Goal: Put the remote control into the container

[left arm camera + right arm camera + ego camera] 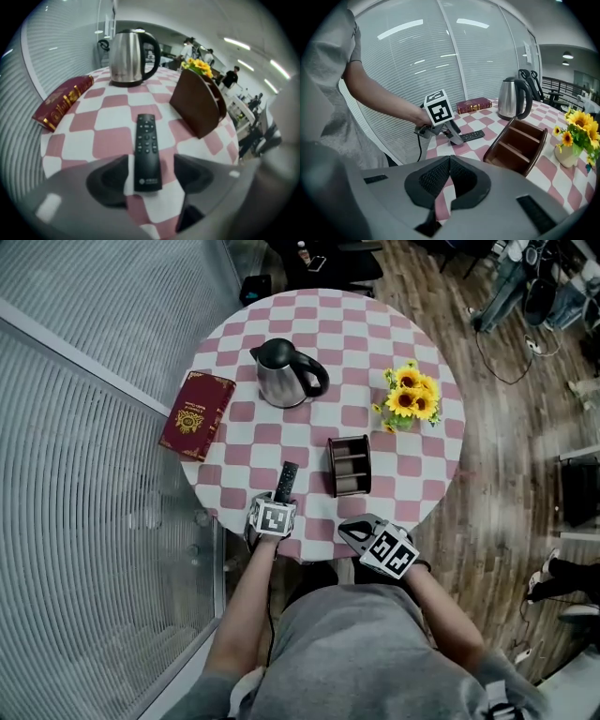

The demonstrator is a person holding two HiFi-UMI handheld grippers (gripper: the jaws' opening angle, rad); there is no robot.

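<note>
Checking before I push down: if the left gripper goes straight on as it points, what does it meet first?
Probably the remote control, lying flat on the table; its near end sits between the jaws of the open left gripper, apparently untouched.

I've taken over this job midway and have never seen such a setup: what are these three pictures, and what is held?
There is no robot here: a person holds a two-jaw tool in each hand. The top-down picture comes from a camera on the person's head. The other two come from cameras riding on each tool, looking along its jaws. On the round checked table stand a kettle, sunflowers and a brown box with compartments. A red book and a black remote lie flat on it. The left tool is open, with its jaws either side of the remote's near end and not pressing on it. The right tool is shut and empty, near the table's edge.
</note>
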